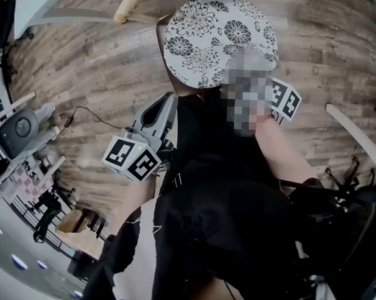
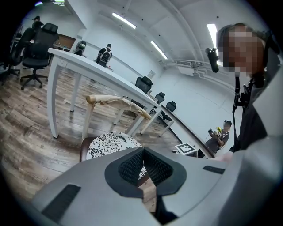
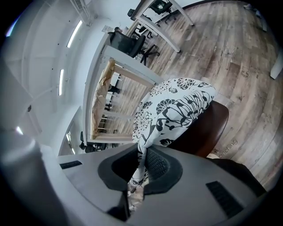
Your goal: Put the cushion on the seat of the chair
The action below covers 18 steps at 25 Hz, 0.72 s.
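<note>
A round white cushion [image 1: 221, 39] with black flowers lies over the brown chair seat [image 3: 208, 128]. In the right gripper view the cushion [image 3: 177, 110] drapes from the jaws down onto the seat, and my right gripper [image 3: 142, 148] is shut on its near edge. In the head view only its marker cube [image 1: 283, 97] shows. My left gripper [image 1: 171, 97] reaches the cushion's near left rim. In its own view the left gripper [image 2: 142, 151] has its pads closed, with a scrap of the flowered fabric between them. The cushion [image 2: 110, 143] covers the seat [image 2: 84, 148].
A pale wooden frame [image 2: 117, 102] stands just behind the chair. A long white desk [image 2: 88, 66] runs beyond it, with black office chairs [image 2: 37, 48] and people further back. White desk legs [image 1: 357, 132] stand to the right on the wood floor.
</note>
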Tool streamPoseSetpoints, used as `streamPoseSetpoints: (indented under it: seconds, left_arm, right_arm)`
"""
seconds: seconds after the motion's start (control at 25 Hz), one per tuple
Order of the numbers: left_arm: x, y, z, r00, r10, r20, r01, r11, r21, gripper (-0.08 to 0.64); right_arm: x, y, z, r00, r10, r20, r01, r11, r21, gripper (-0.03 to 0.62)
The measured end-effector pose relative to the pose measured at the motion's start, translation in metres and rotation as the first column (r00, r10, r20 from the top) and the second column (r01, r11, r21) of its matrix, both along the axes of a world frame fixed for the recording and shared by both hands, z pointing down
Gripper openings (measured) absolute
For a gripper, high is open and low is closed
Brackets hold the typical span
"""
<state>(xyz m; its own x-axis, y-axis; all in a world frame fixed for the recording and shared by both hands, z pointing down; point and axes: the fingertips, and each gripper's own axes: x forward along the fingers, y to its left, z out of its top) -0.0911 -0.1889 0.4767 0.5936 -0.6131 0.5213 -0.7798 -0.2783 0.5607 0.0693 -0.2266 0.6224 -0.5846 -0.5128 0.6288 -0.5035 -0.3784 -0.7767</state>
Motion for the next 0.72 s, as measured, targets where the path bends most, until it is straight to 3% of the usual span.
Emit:
streamPoseSetpoints:
  seconds: [0.28, 0.72]
  left_arm:
    - [0.001, 0.008, 0.011, 1.0, 0.003, 0.024, -0.003, 1.0, -0.01, 0.012]
    - [-0.002, 0.034, 0.029, 1.0, -0.007, -0.005, 0.007, 0.998, -0.057, 0.012]
  right_arm:
    - [0.004, 0.022, 0.015, 1.0, 0.015, 0.004, -0.015, 0.999, -0.032, 0.029]
    - [0.007, 0.046, 0.045, 0.999, 0.052, -0.004, -0.052, 0.993, -0.108, 0.029]
